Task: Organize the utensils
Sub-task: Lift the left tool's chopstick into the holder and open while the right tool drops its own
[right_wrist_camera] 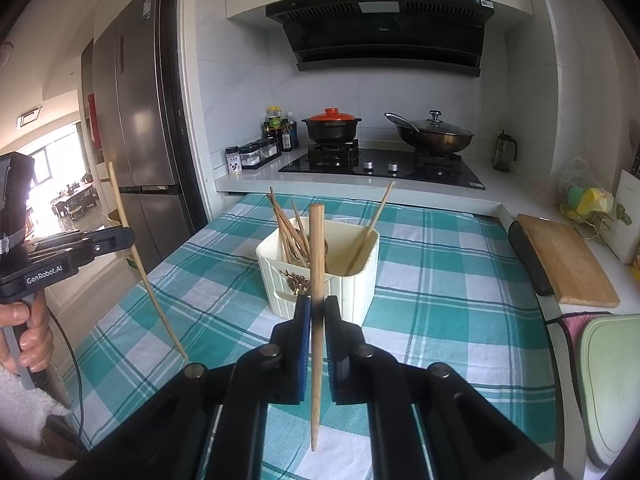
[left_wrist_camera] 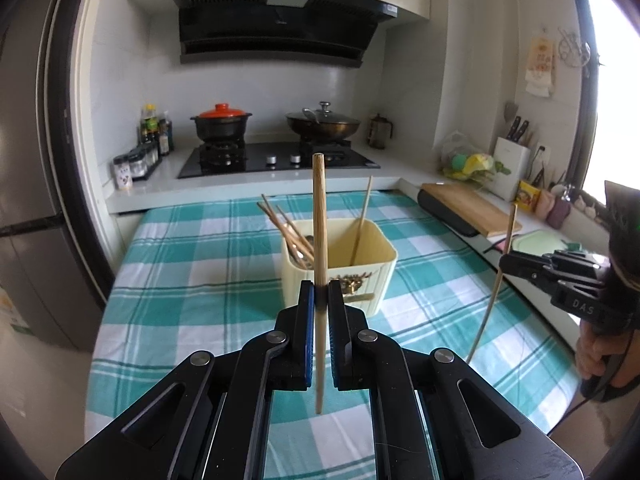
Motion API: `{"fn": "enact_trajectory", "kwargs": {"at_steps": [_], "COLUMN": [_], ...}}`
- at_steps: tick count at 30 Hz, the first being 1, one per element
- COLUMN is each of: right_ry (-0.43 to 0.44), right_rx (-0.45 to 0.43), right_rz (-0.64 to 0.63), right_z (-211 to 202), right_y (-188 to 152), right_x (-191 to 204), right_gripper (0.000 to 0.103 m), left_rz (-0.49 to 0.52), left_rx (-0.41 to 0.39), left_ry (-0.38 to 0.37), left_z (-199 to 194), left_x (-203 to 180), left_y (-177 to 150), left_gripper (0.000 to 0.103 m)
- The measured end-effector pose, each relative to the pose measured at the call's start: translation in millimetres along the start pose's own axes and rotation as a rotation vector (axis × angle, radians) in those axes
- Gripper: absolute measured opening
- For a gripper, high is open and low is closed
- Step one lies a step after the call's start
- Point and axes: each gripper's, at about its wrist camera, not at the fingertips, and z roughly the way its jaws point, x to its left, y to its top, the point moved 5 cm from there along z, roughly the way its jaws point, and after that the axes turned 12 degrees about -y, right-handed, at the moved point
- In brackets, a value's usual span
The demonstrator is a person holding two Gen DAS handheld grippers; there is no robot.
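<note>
- Wooden chopstick point(left_wrist_camera: 320, 216) pinched upright in left gripper point(left_wrist_camera: 320, 300).
- Right gripper point(right_wrist_camera: 317, 312) pinches second chopstick point(right_wrist_camera: 316, 264).
- Cream holder point(left_wrist_camera: 340, 264) on checked desk point(left_wrist_camera: 192, 280), apparently several chopsticks inside.

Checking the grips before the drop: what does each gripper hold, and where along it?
The left gripper and the right gripper each clamp one wooden chopstick, left chopstick, right chopstick, around mid-length, thick end up.

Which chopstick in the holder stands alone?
The chopstick leaning at the right side of the cream holder; the other chopsticks cluster on its left.
</note>
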Motion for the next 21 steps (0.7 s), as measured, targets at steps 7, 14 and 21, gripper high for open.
{"fn": "enact_trajectory", "kwargs": {"at_steps": [7,14,21], "right_ry": [0.001,0.003,-0.01], "right_rx": [0.009,0.031,0.059], "right_rz": [-0.008,-0.03,-0.107], "right_z": [2.0,7.7,20.9], "right_y": [-0.6,-4.7,12.4], "right_x": [3.7,7.9,3.1], "right_gripper": [0.007,0.007,0.007], "left_rz": [0.031,0.015,-0.058], "left_rx": [-0.004,0.011,-0.064], "left_ry": [0.041,0.015,-0.094], "left_z": [-3.1,-5.5,-27.7], "left_x": [-1.0,3.9,20.8], "left_y": [-0.4,2.6,60.6], "left_gripper": [0.005,0.005,0.005]}}
